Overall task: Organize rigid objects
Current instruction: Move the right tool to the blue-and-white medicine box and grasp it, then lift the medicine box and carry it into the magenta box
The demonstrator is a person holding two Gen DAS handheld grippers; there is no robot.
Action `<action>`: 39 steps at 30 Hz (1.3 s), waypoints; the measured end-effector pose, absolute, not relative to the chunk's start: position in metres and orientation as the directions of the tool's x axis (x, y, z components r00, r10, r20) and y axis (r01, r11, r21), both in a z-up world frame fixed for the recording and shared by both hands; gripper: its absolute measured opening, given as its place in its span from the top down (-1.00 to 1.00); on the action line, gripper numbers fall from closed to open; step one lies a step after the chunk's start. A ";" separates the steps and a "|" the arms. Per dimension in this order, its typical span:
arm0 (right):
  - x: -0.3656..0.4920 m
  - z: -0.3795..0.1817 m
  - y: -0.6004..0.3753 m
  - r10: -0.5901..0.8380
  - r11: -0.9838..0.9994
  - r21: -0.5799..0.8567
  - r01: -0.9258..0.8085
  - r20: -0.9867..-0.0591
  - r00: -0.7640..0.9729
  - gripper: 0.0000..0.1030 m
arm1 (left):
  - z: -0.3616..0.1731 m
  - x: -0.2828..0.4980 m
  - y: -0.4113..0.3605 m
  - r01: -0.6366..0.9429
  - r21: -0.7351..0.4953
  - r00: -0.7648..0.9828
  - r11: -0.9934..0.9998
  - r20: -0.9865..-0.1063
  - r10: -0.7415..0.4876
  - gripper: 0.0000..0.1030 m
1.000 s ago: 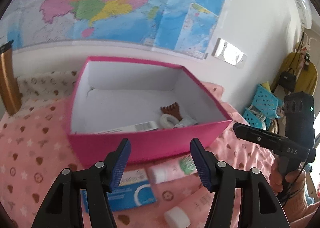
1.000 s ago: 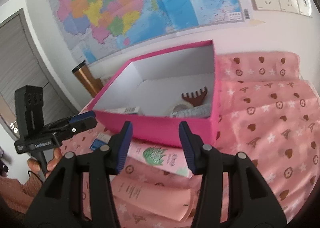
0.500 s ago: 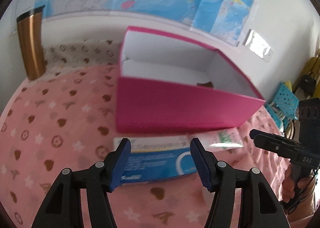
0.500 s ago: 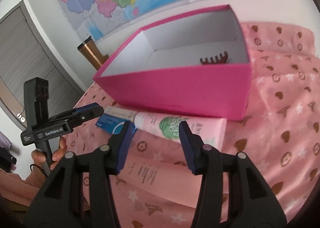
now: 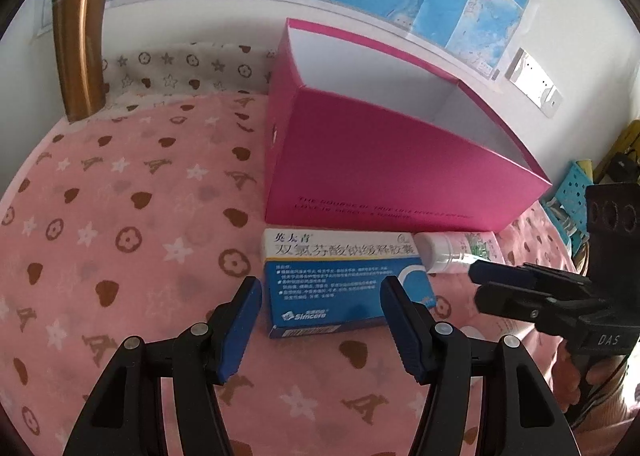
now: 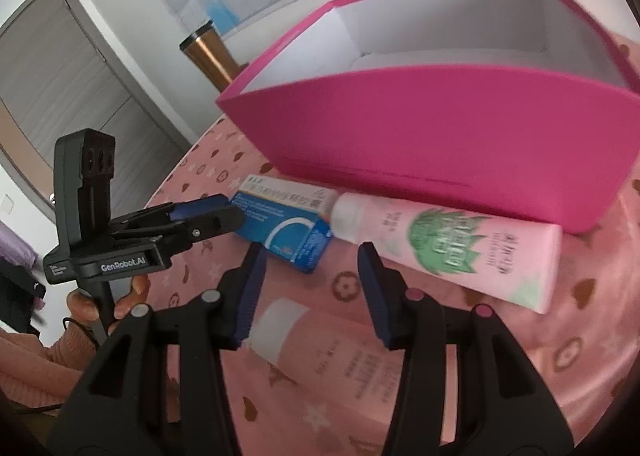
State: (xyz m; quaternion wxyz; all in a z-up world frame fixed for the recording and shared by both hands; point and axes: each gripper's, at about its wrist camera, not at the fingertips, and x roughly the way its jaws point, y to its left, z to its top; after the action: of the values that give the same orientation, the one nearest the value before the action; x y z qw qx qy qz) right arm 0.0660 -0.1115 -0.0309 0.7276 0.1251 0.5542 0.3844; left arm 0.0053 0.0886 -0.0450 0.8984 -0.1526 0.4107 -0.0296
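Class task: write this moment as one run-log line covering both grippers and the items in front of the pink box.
left gripper: open, over blue medicine box | right gripper: open, empty, near pink tube | pink box: behind both items | nothing held

"Sincere" and Chinese characters on the blue medicine box (image 5: 344, 288). "GenRobot.AI" on the left gripper (image 6: 208, 216); "DAS" on the right gripper (image 5: 500, 288).

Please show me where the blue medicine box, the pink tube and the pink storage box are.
blue medicine box (image 5: 344, 288), left wrist view, top face.
pink tube (image 6: 452, 248), right wrist view, green print.
pink storage box (image 6: 440, 128), right wrist view, near outer wall.
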 end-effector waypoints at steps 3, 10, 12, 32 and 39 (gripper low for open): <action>0.070 -0.038 -0.098 0.697 0.668 0.612 -0.424 -0.714 0.066 0.03 | -0.049 0.005 0.092 -0.075 -0.316 0.652 0.946 -0.733 -0.194 -0.22; 0.073 -0.051 -0.077 0.688 0.668 0.613 -0.422 -0.725 0.036 0.03 | -0.052 0.005 0.092 -0.053 -0.335 0.643 0.941 -0.732 -0.225 -0.18; 0.074 -0.054 -0.075 0.690 0.670 0.620 -0.407 -0.723 0.034 0.03 | -0.052 0.006 0.092 -0.047 -0.336 0.639 0.941 -0.734 -0.231 -0.15; 0.073 -0.039 -0.080 0.673 0.702 0.588 -0.402 -0.733 0.104 0.18 | -0.037 -0.005 0.080 0.002 -0.312 0.658 0.950 -0.715 -0.236 -0.14; 0.069 -0.015 -0.092 0.682 0.698 0.578 -0.423 -0.717 0.144 0.18 | -0.017 -0.011 0.073 0.042 -0.309 0.689 0.950 -0.680 -0.252 -0.14</action>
State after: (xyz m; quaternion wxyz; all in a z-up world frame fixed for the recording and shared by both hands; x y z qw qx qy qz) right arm 0.0686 -0.0924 -0.0150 0.7466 0.1200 0.5399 0.3698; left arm -0.0107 0.0726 -0.0175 0.9088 -0.1357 0.3861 -0.0809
